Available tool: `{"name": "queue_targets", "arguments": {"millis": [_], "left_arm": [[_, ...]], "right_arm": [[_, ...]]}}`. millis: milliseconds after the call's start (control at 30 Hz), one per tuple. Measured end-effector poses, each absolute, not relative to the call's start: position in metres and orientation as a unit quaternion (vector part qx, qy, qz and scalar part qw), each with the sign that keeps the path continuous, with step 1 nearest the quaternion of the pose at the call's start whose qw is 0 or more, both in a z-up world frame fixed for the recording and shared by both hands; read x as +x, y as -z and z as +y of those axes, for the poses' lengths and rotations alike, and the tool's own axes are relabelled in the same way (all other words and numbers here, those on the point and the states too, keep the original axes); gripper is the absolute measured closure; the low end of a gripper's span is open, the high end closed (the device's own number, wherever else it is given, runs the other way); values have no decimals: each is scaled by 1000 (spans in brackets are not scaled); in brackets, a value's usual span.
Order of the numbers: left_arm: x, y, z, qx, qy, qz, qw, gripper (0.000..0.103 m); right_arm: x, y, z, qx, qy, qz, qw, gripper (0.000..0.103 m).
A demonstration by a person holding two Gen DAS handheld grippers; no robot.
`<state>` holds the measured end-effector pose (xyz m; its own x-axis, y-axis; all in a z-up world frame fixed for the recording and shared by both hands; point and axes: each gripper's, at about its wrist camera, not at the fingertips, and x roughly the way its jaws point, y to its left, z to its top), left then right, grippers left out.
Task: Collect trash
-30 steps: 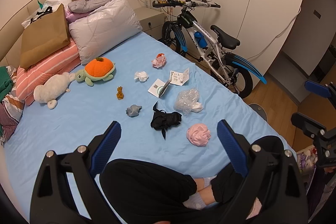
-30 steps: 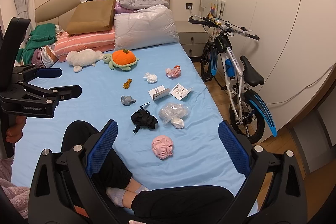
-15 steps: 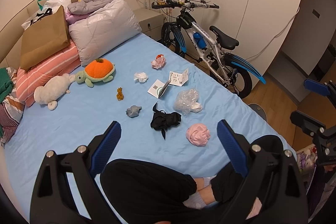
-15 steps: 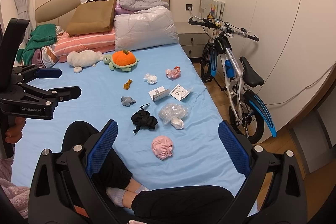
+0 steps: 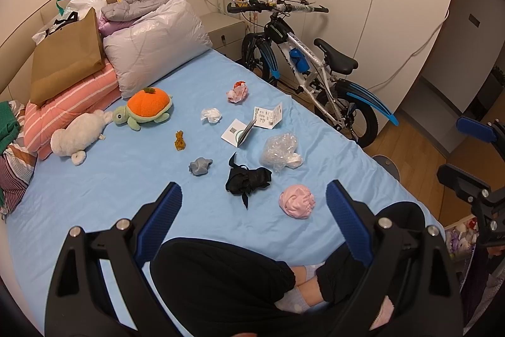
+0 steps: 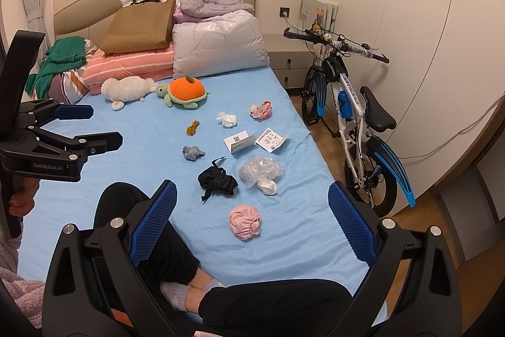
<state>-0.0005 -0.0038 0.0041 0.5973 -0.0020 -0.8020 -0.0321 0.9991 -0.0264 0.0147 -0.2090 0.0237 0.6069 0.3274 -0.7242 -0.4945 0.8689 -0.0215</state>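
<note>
Trash lies scattered on the blue bed (image 5: 110, 179): a pink wad (image 5: 296, 200), a black bundle (image 5: 247, 180), a clear plastic bag (image 5: 279, 149), a grey scrap (image 5: 199, 165), a white tissue (image 5: 210, 115), a pink-red wrapper (image 5: 237, 91), paper leaflets (image 5: 252, 123) and a small brown piece (image 5: 180, 141). My left gripper (image 5: 252, 220) is open and empty above the person's knees. My right gripper (image 6: 252, 220) is open and empty too, near the pink wad (image 6: 245, 221). The left gripper also shows in the right wrist view (image 6: 91, 127).
A turtle plush (image 5: 146, 109), a white plush (image 5: 79, 135), pillows (image 5: 154, 43) and a brown paper bag (image 5: 68, 56) sit at the headboard. A bicycle (image 5: 315, 75) stands beside the bed on the right. The person's crossed legs (image 5: 236, 280) lie under both grippers.
</note>
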Motion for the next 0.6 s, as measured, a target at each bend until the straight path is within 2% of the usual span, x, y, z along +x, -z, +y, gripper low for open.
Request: {"name": "queue_targets", "arguments": {"millis": [600], "left_arm": [[3,-18,-12,-20,-9,450,893,11]], "right_arm": [[15,-22,-210,-109,-232,378,890,10]]}}
